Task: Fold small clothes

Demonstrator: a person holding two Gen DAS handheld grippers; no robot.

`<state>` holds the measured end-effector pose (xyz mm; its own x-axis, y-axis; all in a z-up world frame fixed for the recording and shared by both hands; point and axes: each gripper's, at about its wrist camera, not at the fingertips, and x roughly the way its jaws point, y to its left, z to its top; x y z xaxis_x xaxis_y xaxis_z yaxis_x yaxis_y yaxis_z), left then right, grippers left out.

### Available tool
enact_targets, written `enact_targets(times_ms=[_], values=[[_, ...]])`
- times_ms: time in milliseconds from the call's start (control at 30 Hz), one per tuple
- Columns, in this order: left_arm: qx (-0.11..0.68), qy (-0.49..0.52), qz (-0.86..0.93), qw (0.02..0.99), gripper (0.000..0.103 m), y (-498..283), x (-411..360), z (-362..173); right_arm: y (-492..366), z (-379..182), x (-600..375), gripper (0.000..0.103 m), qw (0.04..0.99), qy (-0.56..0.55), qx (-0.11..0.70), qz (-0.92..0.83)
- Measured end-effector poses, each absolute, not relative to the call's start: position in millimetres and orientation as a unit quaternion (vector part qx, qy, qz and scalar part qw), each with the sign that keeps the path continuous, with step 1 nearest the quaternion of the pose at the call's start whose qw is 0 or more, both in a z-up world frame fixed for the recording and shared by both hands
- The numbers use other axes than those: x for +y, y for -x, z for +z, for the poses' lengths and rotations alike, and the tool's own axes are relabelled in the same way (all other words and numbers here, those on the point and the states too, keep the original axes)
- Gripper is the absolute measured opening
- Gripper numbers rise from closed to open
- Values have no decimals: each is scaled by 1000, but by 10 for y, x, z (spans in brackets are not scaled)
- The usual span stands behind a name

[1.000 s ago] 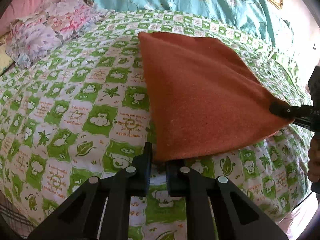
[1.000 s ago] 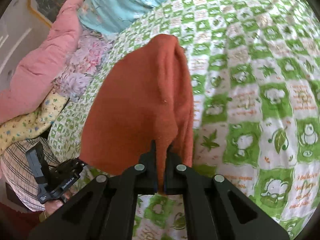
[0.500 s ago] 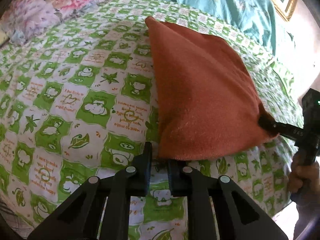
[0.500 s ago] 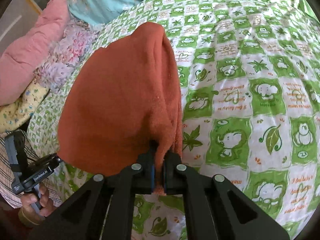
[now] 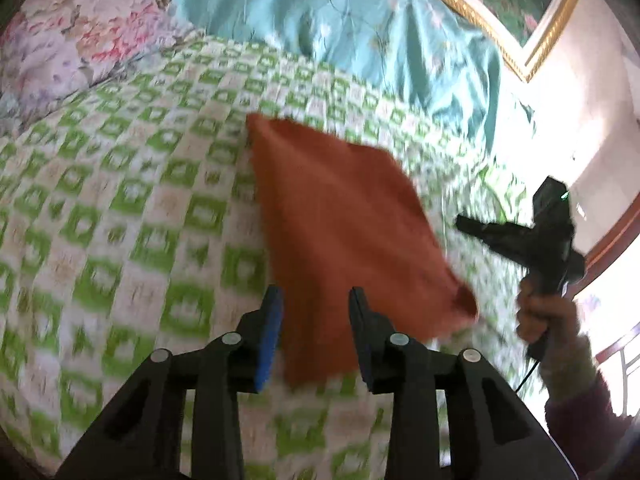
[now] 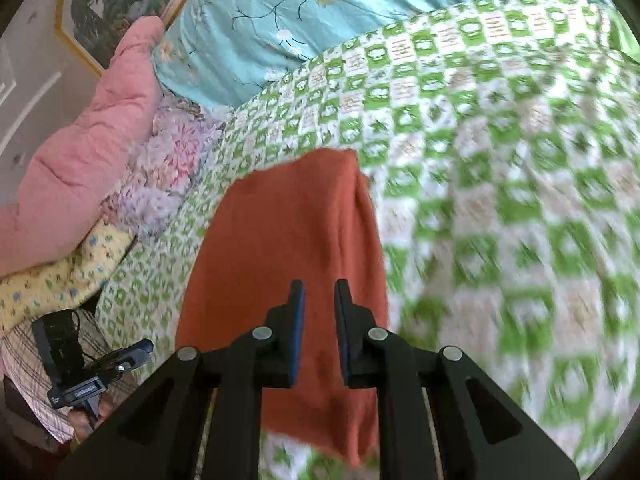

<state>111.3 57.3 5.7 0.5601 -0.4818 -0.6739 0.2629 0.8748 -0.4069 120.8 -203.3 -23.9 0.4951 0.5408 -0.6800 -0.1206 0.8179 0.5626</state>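
An orange-red cloth (image 5: 344,216) lies folded on the green-and-white checked bedspread (image 5: 120,208). My left gripper (image 5: 316,308) is open, its jaws spread above the cloth's near edge and holding nothing. My right gripper (image 6: 319,300) is open too, above the cloth (image 6: 288,232) near its front end. The right gripper also shows in the left wrist view (image 5: 464,224), held in a hand to the right of the cloth. The left gripper shows in the right wrist view (image 6: 140,350), at the lower left, off the bed's edge.
A teal flowered quilt (image 5: 360,32) lies at the head of the bed. A floral pillow (image 5: 72,40) and a pink quilt (image 6: 80,152) are stacked on the left. A framed picture (image 5: 500,0) hangs on the wall. The bed's near edge runs beside both grippers.
Both grippers have opened and let go of the cloth's corners. The cloth has dropped flat on the bed. Both grippers have pulled back and up; the views are blurred by motion.
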Motion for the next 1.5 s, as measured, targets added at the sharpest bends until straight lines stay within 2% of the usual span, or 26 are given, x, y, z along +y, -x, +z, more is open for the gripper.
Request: enact_targets(times_ms=[267, 333, 400, 467, 500, 700, 800, 867, 1033, 1167, 1333, 1500], values=[[445, 123, -226, 858, 41, -1619, 351, -130, -1732, -588, -1862, 16, 814, -226, 500, 191], [447, 118, -223, 858, 44, -1654, 340, -177, -1772, -654, -1876, 24, 812, -223, 507, 181], [448, 120, -226, 857, 46, -1682, 345, -199, -1786, -705, -1890, 24, 808, -235, 507, 188], [448, 119, -226, 857, 46, -1711, 344, -186, -1781, -726, -1872, 20, 806, -235, 506, 196], [447, 116, -226, 857, 46, -1726, 334, -162, -1774, -709, -1865, 11, 808, -234, 503, 199], [438, 104, -247, 858, 46, -1748, 202, -97, -1655, -261, -1974, 10, 847, -229, 437, 200], [450, 78, -243, 856, 44, -1769, 97, -213, -1733, -519, -2024, 10, 834, -224, 471, 181], [466, 67, -232, 851, 37, -1800, 81, -341, -1752, -739, -2017, 10, 823, -224, 494, 172], [469, 67, -232, 850, 32, -1814, 145, -447, -1758, -906, -2005, 11, 815, -240, 500, 167], [465, 78, -224, 853, 33, -1721, 190, -324, -1688, -762, -2041, 15, 822, -235, 494, 158], [437, 111, -252, 856, 34, -1425, 261, -131, -1314, -322, -2017, 15, 850, -218, 451, 164], [428, 109, -284, 851, 34, -1169, 230, -101, -972, -274, -1798, 15, 841, -206, 459, 199]])
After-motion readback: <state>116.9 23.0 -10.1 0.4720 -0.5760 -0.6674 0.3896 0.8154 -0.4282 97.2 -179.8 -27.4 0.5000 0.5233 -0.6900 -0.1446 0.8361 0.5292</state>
